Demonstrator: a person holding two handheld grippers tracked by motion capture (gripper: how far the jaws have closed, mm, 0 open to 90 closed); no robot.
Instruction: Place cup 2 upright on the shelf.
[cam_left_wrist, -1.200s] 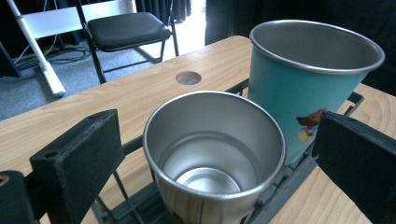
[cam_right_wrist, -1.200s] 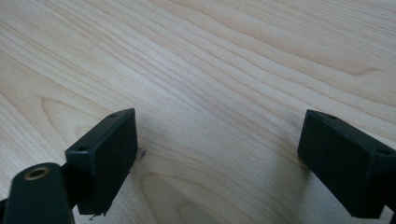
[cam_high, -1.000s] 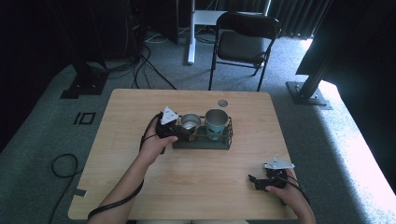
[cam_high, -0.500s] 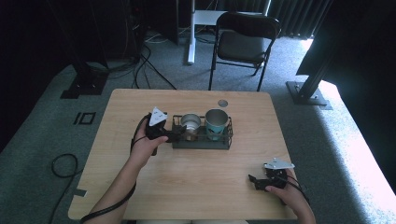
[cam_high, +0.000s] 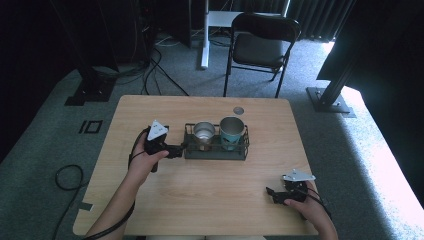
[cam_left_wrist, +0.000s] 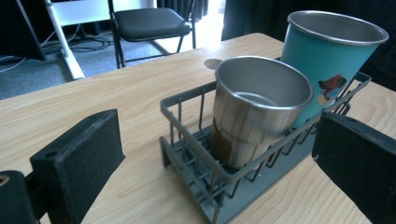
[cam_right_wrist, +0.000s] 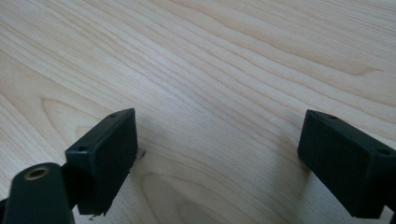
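High view: steel cup (cam_high: 204, 131) upright in left end of wire rack (cam_high: 216, 152), teal cup (cam_high: 232, 131) upright just beside it in right end, rims close, contact too fine to tell. Rack near middle of table (cam_high: 200, 200), nearer far edge than near edge.

Left gripper view: same steel cup (cam_left_wrist: 259, 107) straight ahead, free of both jaws, teal cup (cam_left_wrist: 327, 60) behind it, rack wire (cam_left_wrist: 187, 140) between jaws and cup.

Changed over the last 1 s: left gripper (cam_high: 180, 148) drawn back from steel cup toward table's left edge, by about as much again as 0.5 s ago; now just off rack's left end, jaws wide apart and holding nothing. Cups and rack unmoved by the retreat.

Right gripper (cam_high: 271, 192) unmoved near table's near right corner, well apart from rack, jaws spread wide over bare wood (cam_right_wrist: 210, 70), nothing between them.

Meaning, as a judgement: steel cup released and standing on its own, so placing into rack looks done, with 2 cups seated. Left hand seemingly clearing away rather than closing in for a fresh grasp.
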